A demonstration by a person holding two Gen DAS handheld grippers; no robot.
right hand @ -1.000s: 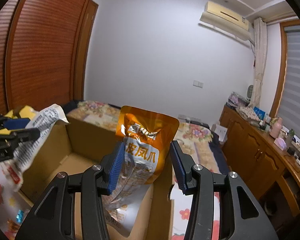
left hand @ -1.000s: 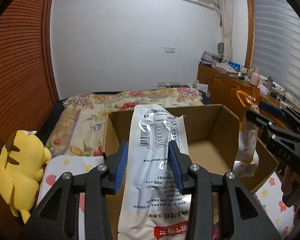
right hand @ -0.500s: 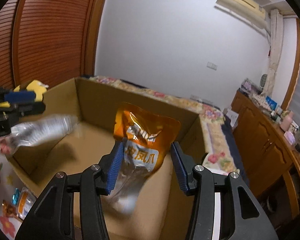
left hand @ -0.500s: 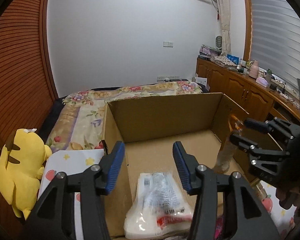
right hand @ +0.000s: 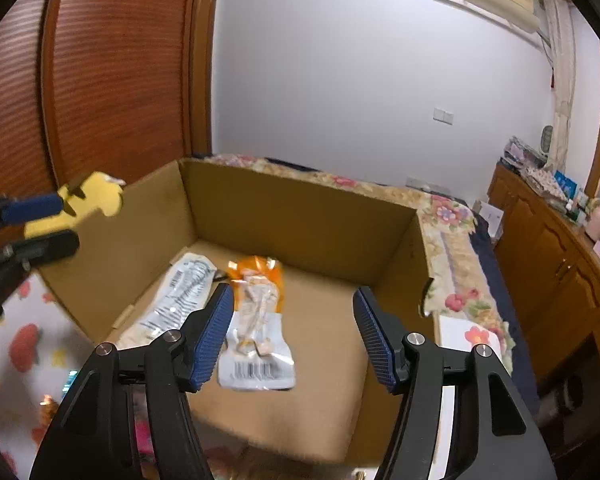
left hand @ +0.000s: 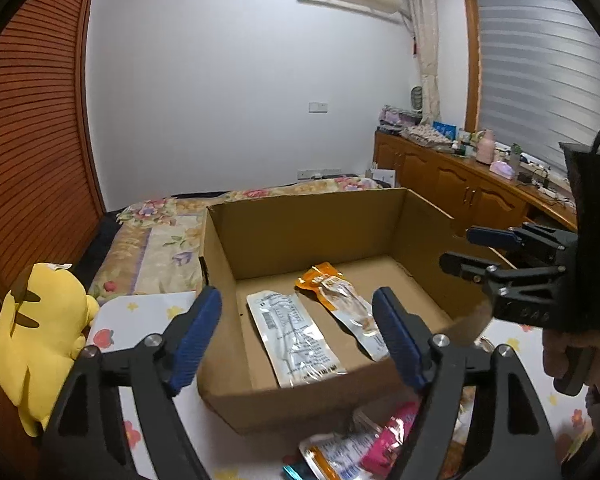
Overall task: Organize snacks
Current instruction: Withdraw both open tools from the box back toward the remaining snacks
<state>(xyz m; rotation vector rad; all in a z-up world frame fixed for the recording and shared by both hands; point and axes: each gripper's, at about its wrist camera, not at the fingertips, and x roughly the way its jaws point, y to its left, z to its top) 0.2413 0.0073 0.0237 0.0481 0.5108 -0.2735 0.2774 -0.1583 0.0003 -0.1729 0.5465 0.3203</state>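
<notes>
An open cardboard box (left hand: 300,220) (right hand: 300,216) stands on a flowered cloth. On its floor lie a white snack packet (left hand: 294,338) (right hand: 178,300) and, beside it, an orange-topped snack packet (left hand: 342,300) (right hand: 256,320). My left gripper (left hand: 298,334) hangs over the box's near edge with its jaws opening and nothing between them. My right gripper (right hand: 292,334) is above the box's right side, its jaws opening too, empty, the orange packet lying below them. Each gripper shows in the other's view, the right gripper (left hand: 484,248) and the left gripper (right hand: 40,224).
More snack packets (left hand: 364,444) lie on the flowered cloth (left hand: 140,316) in front of the box. A yellow plush toy (left hand: 36,336) sits to the left. A bed (left hand: 160,240) lies behind the box, a wooden cabinet (left hand: 460,192) along the right wall.
Both grippers let go: the white packet fell from the left and the orange packet from the right, and both now lie on the box floor. Both pairs of jaws have widened.
</notes>
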